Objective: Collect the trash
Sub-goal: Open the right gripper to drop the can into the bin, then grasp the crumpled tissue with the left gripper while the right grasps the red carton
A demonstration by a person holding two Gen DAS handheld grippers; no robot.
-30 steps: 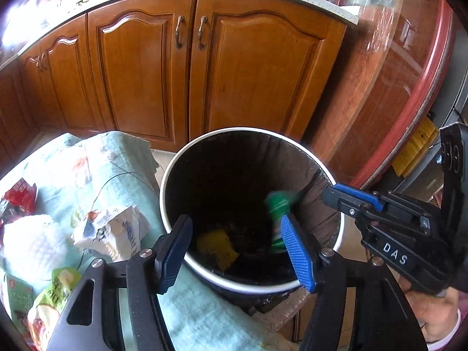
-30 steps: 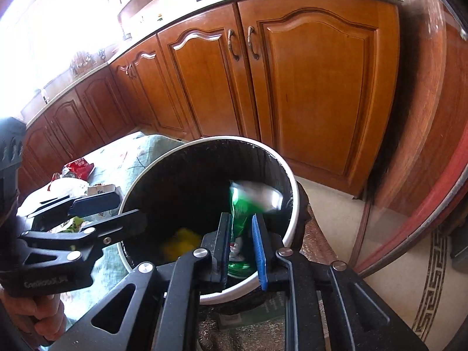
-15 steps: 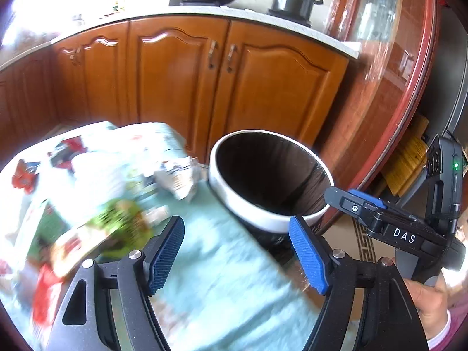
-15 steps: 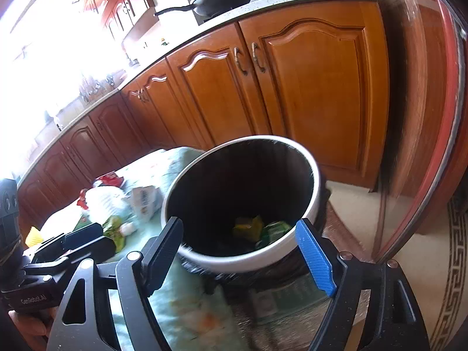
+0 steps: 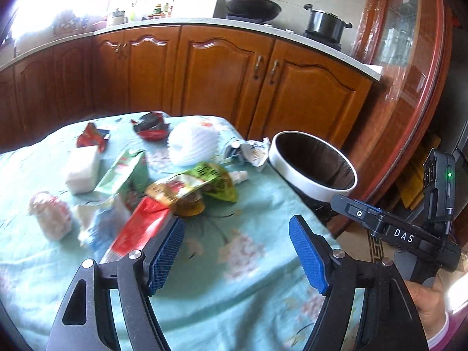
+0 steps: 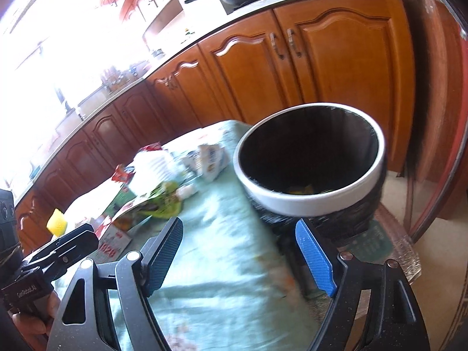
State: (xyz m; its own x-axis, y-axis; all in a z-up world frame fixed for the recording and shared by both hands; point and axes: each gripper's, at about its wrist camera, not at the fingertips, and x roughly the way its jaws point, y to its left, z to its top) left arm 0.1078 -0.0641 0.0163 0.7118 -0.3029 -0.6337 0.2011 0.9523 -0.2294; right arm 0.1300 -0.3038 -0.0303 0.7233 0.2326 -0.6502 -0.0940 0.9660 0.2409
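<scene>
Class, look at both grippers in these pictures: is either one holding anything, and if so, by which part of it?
Nothing is held. The left gripper and the right gripper are both open with nothing between their fingers.

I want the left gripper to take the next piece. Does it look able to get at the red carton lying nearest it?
Probably yes. The left gripper is open and empty, and the red carton lies on the cloth right by its left finger, nothing on top of its near end. A yellow-green wrapper overlaps the far end.
</scene>
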